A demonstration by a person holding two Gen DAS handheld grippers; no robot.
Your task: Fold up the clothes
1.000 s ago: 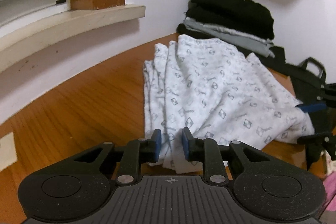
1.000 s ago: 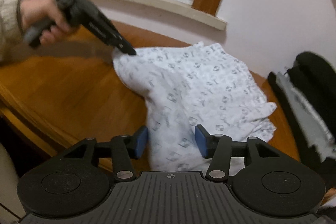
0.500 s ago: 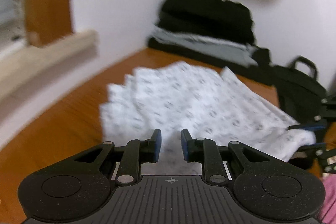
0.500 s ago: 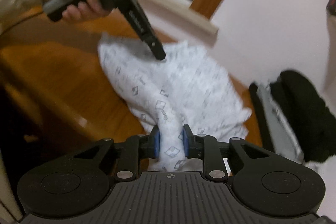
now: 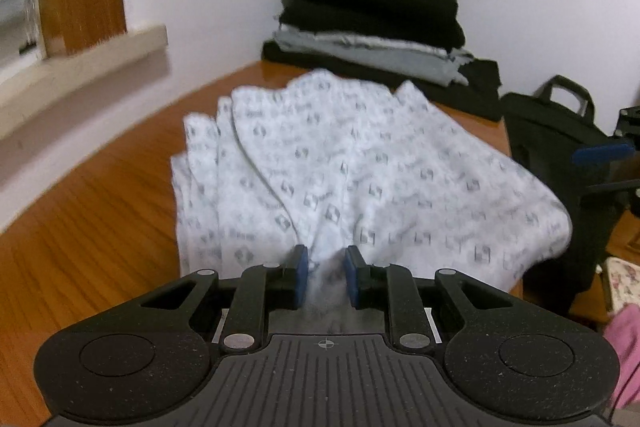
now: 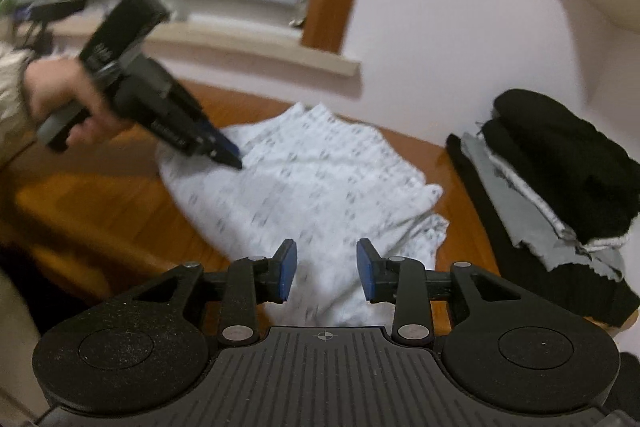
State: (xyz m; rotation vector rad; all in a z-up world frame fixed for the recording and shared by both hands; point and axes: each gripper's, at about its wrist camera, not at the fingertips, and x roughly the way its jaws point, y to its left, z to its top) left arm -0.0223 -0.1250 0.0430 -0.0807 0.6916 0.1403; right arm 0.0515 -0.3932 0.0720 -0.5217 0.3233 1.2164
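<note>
**Patterned garment half-gathered on wooden table, both grippers at its near edge**

Left wrist view: left gripper (image 5: 326, 277) sits low over the near edge of the white patterned garment (image 5: 360, 179), blue pads close together w/ a bunched fold of the cloth pinched between them, so it's clamped on the fabric. Garment lies spread in overlapping folds across the wooden table (image 5: 92, 219). Behind it, against the wall, a stack of folded clothes (image 5: 372, 23), black on top, grey in the middle, black underneath. Black bag (image 5: 560, 155) w/ handle stands to the right of the garment. At far right edge the right gripper (image 5: 612, 167) pokes in, one blue pad visible; can't tell its grip from here. Window sill at left.

Right wrist view: right gripper (image 6: 326, 275) has jaws opening, pads standing clear of the cloth on both sides; garment (image 6: 320, 187) lies below and between them but isn't pressed. Picture is motion-blurred. Upper left, a hand (image 6: 64, 99) in a light sleeve holds the left gripper (image 6: 230, 155), its tip down on the garment's far-left corner. Folded stack (image 6: 560, 171) at right, near the garment but apart from it. Shelf w/ books top right
</note>
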